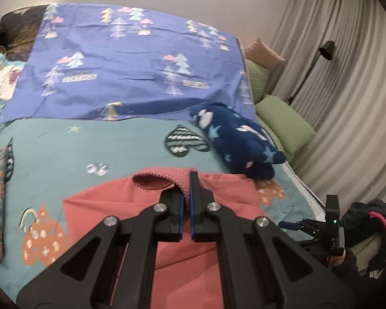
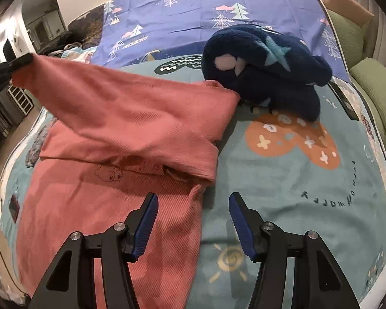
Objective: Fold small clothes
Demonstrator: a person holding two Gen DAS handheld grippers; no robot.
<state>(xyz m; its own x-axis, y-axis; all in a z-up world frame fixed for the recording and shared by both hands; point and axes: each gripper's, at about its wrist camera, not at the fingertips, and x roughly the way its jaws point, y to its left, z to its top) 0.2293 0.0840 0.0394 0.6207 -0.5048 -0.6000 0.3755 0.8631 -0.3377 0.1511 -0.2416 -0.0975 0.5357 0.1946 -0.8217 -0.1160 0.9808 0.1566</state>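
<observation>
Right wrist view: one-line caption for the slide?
Open right claw hovers over the pink garment's edge while the left claw lifts its far corner beside a navy star-print fleece.

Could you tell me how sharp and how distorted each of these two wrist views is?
Left wrist view: motion-smeared, the blue tree-print sheet soft, curtains bowed by the fisheye, corners black. Right wrist view: sharper, the pink garment shows its weave, the right tongs cast shadows on the teal bedcover; edges curve.
</observation>
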